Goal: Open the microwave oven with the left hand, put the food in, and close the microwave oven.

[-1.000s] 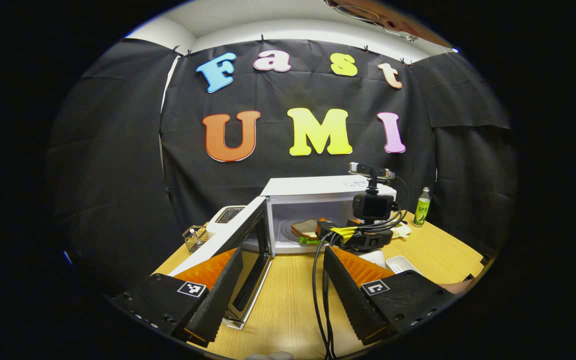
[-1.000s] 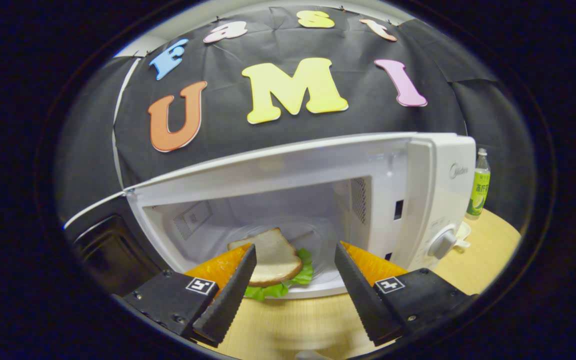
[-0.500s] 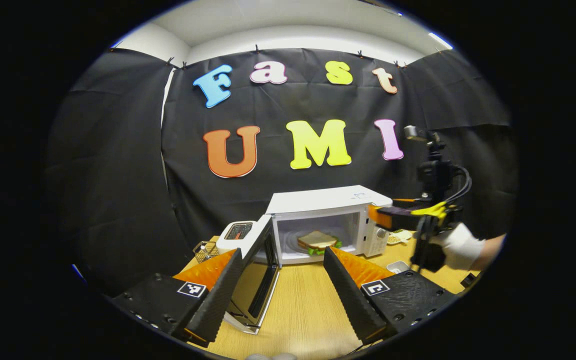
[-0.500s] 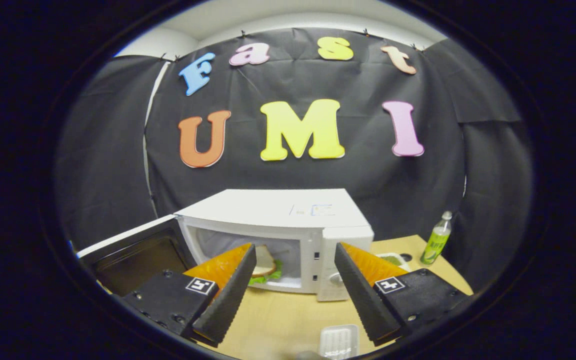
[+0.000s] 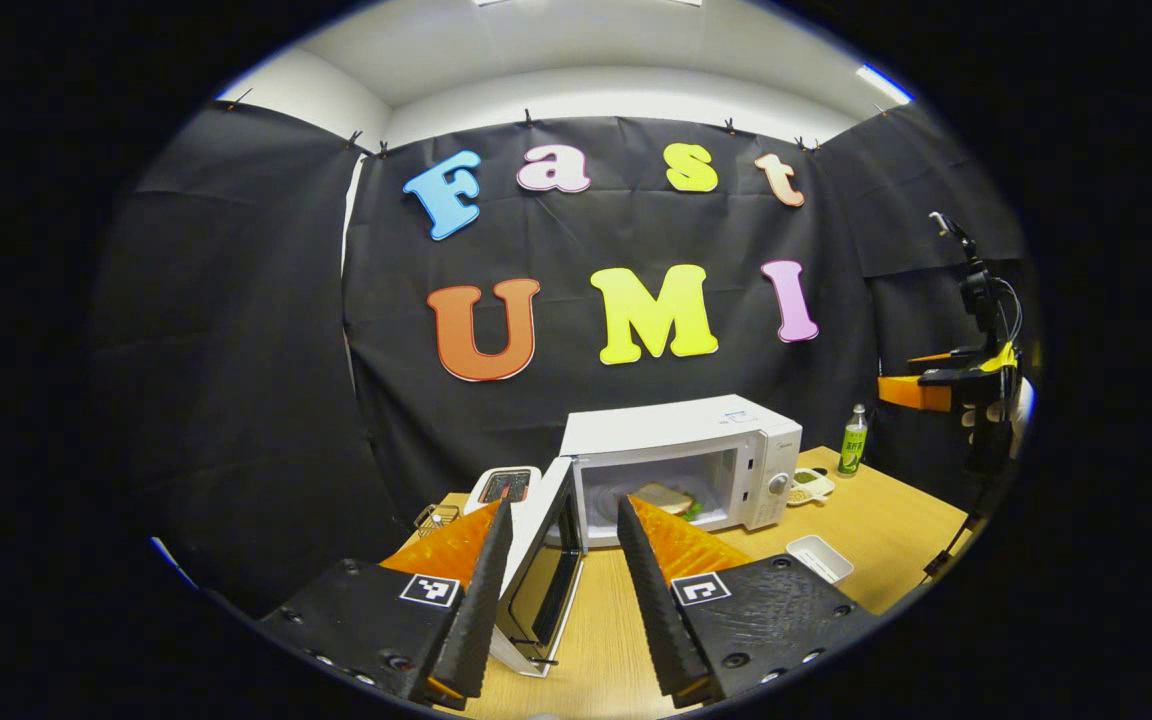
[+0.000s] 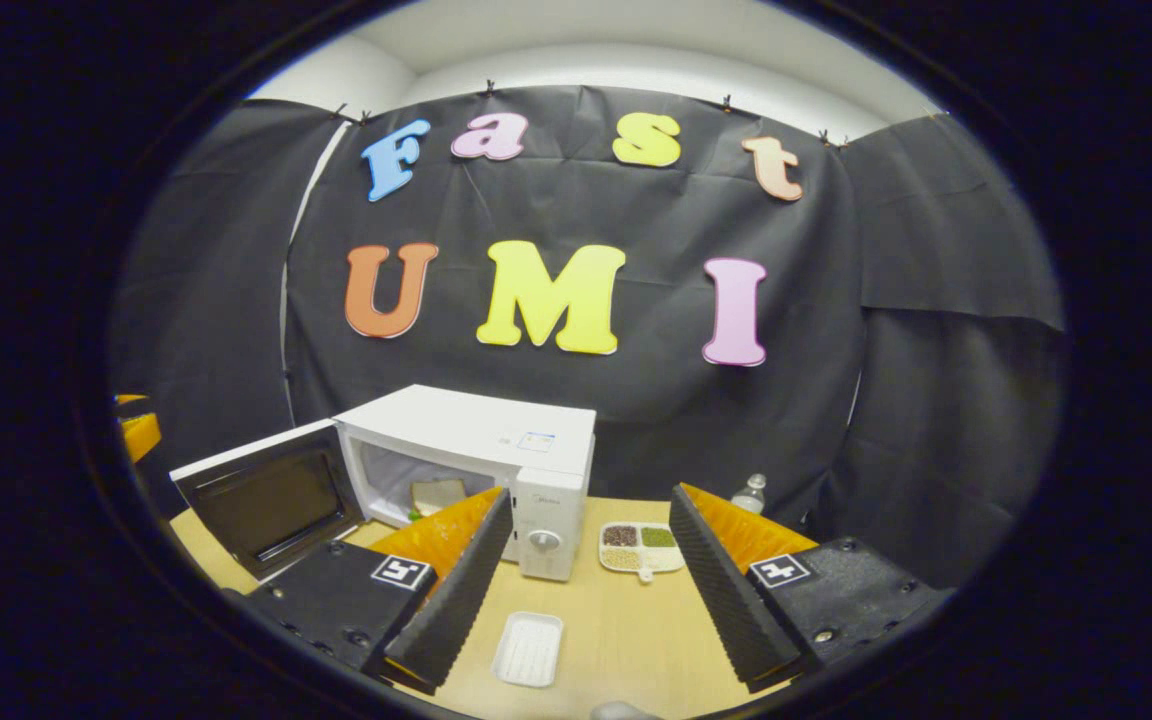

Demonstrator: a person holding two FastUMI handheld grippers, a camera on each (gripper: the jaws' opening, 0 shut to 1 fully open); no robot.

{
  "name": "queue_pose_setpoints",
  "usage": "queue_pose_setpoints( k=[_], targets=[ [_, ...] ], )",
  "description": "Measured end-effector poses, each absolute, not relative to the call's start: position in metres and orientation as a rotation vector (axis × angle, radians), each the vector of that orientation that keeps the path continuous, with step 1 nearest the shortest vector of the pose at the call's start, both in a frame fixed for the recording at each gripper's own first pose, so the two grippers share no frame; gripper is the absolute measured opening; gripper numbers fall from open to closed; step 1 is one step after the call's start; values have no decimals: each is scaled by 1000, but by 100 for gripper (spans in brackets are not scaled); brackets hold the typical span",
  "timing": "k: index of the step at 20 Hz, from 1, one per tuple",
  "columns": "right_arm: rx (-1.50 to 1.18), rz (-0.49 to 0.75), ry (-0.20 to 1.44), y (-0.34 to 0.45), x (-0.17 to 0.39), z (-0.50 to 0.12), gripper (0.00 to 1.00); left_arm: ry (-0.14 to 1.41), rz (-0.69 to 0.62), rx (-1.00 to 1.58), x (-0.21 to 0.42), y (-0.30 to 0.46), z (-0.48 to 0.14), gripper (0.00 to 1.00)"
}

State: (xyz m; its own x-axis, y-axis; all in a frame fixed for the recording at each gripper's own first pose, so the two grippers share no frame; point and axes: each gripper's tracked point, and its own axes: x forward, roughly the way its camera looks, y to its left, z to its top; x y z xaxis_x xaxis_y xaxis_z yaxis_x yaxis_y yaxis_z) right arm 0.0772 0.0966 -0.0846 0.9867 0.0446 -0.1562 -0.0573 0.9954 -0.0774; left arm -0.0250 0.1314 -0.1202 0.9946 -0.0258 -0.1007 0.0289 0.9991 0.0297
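The white microwave [image 5: 681, 455] stands at the back of the wooden table with its door [image 5: 544, 565] swung wide to the left. A sandwich [image 5: 669, 499] with green lettuce lies inside it. My left gripper [image 5: 563, 503] is open, low over the table in front, and the door's free edge appears in the gap between its fingers; I cannot tell whether they touch it. My right gripper [image 5: 911, 390] is held high at the far right. In the right gripper view, the microwave [image 6: 481, 445], its open door [image 6: 266, 500] and the sandwich [image 6: 436, 493] sit at lower left, and my right gripper [image 6: 591, 493] is open and empty.
A toaster [image 5: 504, 485] and a wire basket [image 5: 431, 518] stand left of the microwave. To its right are a green bottle [image 5: 848, 440], a sectioned dish of beans [image 6: 641, 545] and a small white tray [image 6: 528, 648] on the table [image 6: 626, 630].
My right gripper has let go of the sandwich inside the microwave and drawn back, up and to the right, empty. My left gripper's fingers have come a little closer together.
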Motion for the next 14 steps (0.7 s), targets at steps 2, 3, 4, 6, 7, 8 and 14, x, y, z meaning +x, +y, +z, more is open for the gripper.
queue_pose_setpoints(
  k=[2, 3, 4, 6, 7, 8, 14],
  targets=[
    [-65, 31, 160, 86, 62, -79, 100, 92, -12, 35, -30, 144, -119, 38],
    [-59, 27, 163, 83, 57, -77, 100, 92, -7, 33, -28, 149, -122, 28],
    [-52, 24, 167, 81, 51, -76, 92, 88, -5, 35, -24, 154, -125, 18],
    [-43, 21, 163, 78, 43, -70, 92, 76, 71, 39, -30, 188, -128, 0],
    [-33, 17, 163, 76, 41, -67, 100, 86, 96, 33, -28, 196, -138, 1],
    [-24, 15, 170, 75, 38, -68, 92, 105, 107, 19, -27, 204, -150, 0],
    [-16, -12, 202, 61, 23, -68, 100, 185, 118, 2, -18, 239, -216, 0]
  ],
)
